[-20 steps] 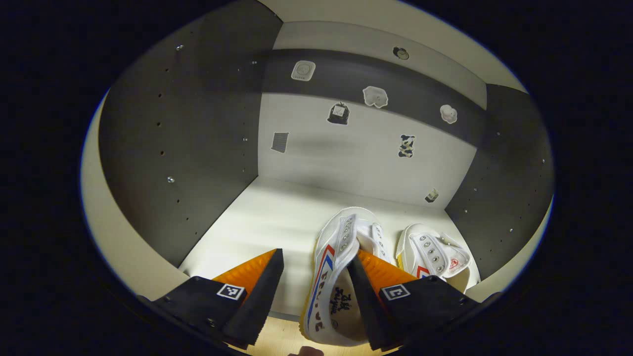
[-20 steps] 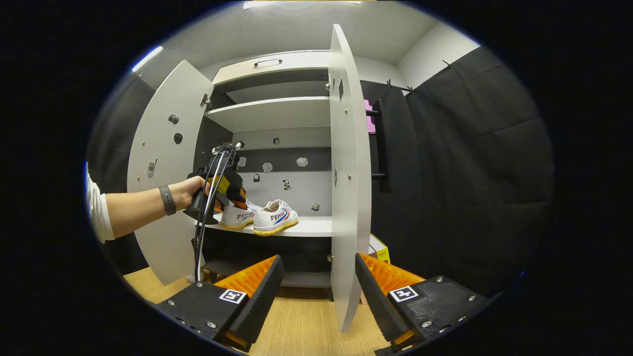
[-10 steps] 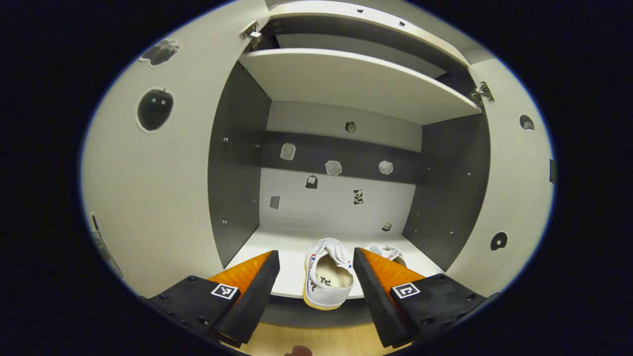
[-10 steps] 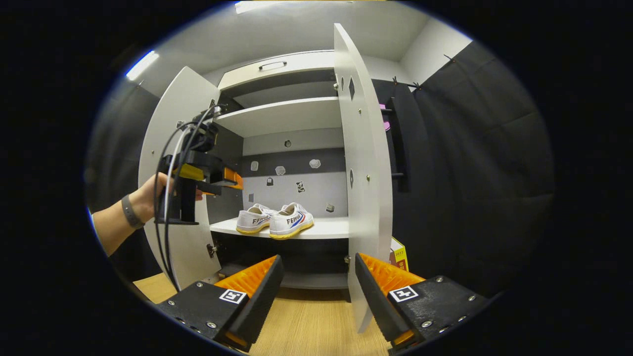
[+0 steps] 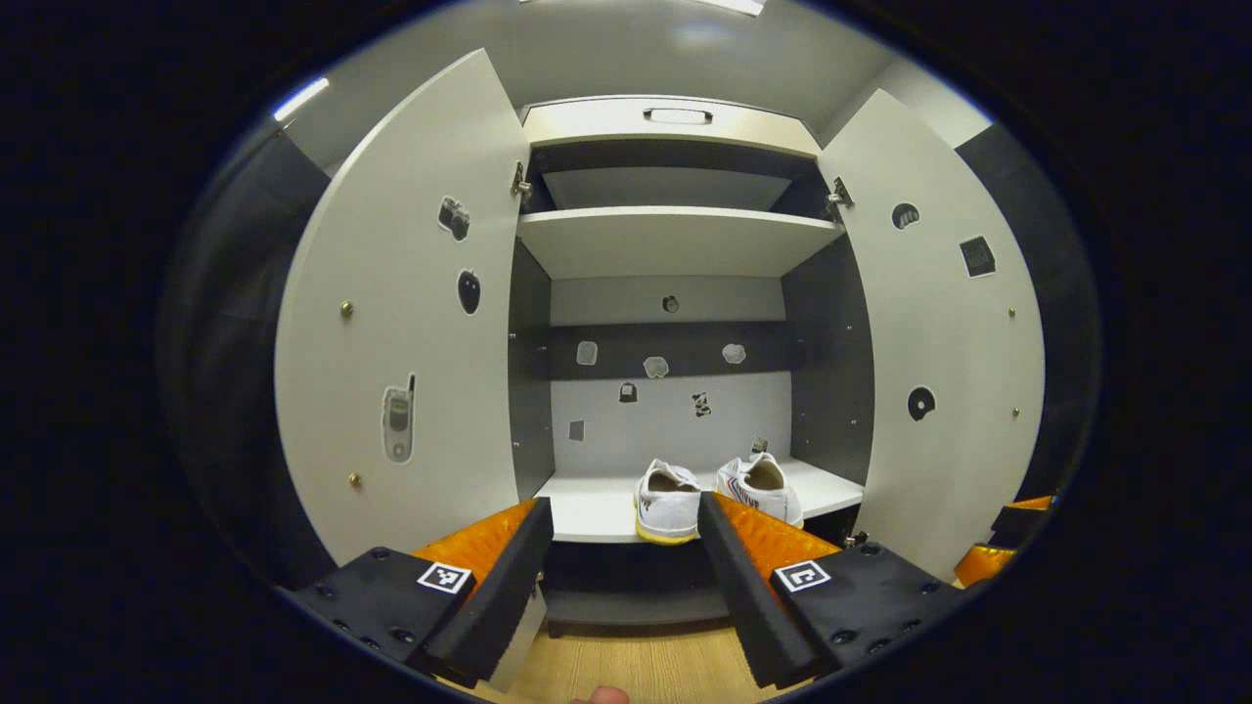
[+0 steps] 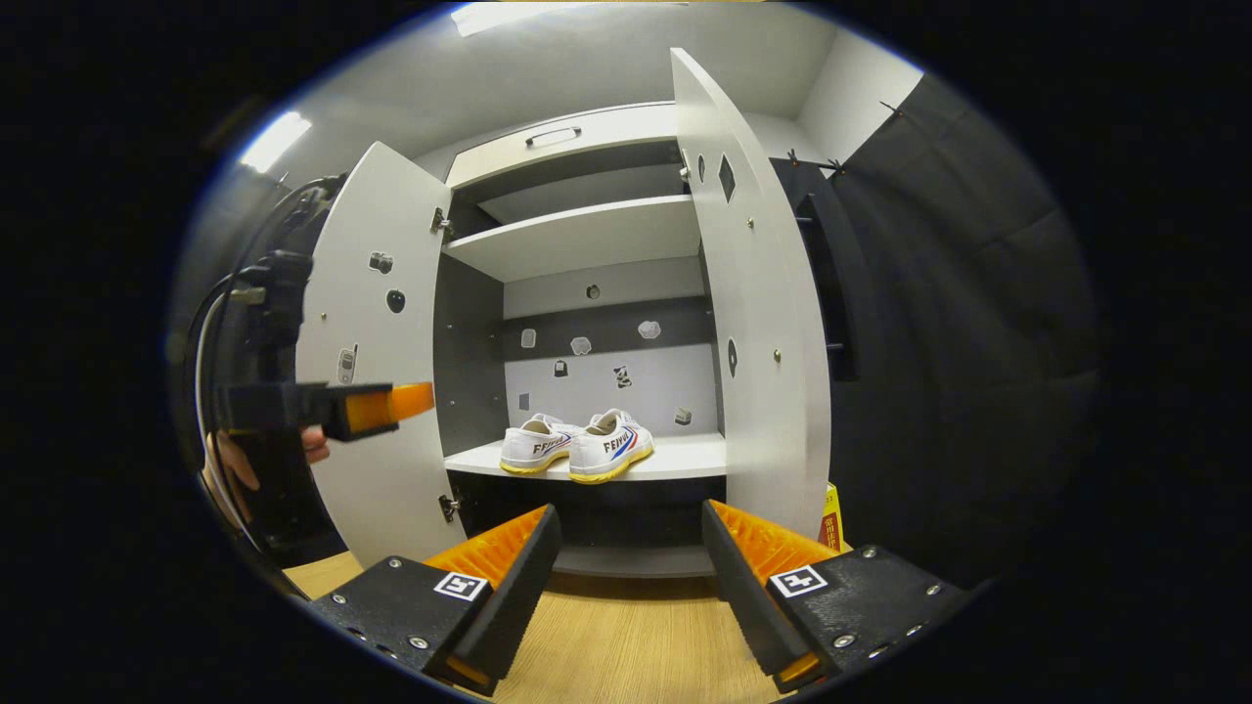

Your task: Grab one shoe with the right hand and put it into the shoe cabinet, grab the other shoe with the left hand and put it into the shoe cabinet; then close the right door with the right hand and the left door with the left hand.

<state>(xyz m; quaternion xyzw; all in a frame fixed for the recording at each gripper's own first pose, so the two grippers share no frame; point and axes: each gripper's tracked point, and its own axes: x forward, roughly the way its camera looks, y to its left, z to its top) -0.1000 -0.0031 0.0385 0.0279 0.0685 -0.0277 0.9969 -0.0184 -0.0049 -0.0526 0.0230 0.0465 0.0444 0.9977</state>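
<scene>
Two white shoes with yellow soles stand side by side on the middle shelf (image 5: 592, 508) of the shoe cabinet, heels toward me: the left shoe (image 5: 667, 501) and the right shoe (image 5: 761, 484). In the right gripper view they are the left shoe (image 6: 533, 448) and the right shoe (image 6: 611, 450). The left door (image 5: 411, 352) and the right door (image 5: 944, 342) both stand open. My left gripper (image 5: 624, 504) is open and empty, back from the cabinet front; a hand holds the left gripper (image 6: 411, 401) before the left door (image 6: 377, 391). My right gripper (image 6: 630, 510) is open and empty, low before the right door (image 6: 768, 323).
A wooden floor (image 6: 606, 645) lies in front of the cabinet. A yellow box (image 6: 831, 533) sits on the floor behind the right door. An upper shelf (image 6: 587, 235) is bare. The right gripper's orange fingers (image 5: 998, 538) show beside the right door's lower edge.
My left gripper has let go of the shoe and pulled back out of the cabinet, leaving it on the shelf beside the other one. The right gripper has shifted a little.
</scene>
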